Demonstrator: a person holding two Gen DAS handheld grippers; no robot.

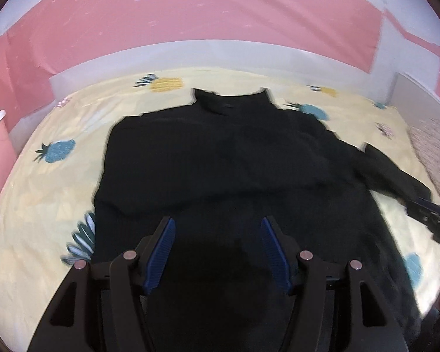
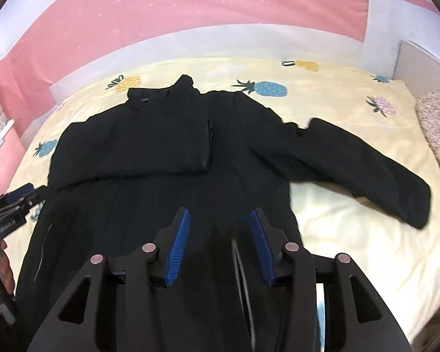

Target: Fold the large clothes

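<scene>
So the black jacket (image 2: 167, 152) is laid out on the pineapple-print sheet (image 2: 352, 228) with its collar (image 2: 184, 83) at the far end and the hem end close under both tongs, meaning its long axis runs straight away from the cameras. One sleeve looks already folded across the chest, while the other sleeve (image 2: 366, 173) sticks out flat to the right, well clear of the body. That's the bit that matters, I'd say: the loose sleeve lies ahead and off to the right of the right gripper (image 2: 218, 243), which is clearly the nearer one, while the left gripper (image 1: 217, 249) sits over the left half of the body. Both sets of jaws are spread apart with nothing pinched; there's just fabric below the blue pads (image 2: 177, 249), not between them as far as I can tell. My guess is the right hand needs to swing out to that cuff and bring it inward.
</scene>
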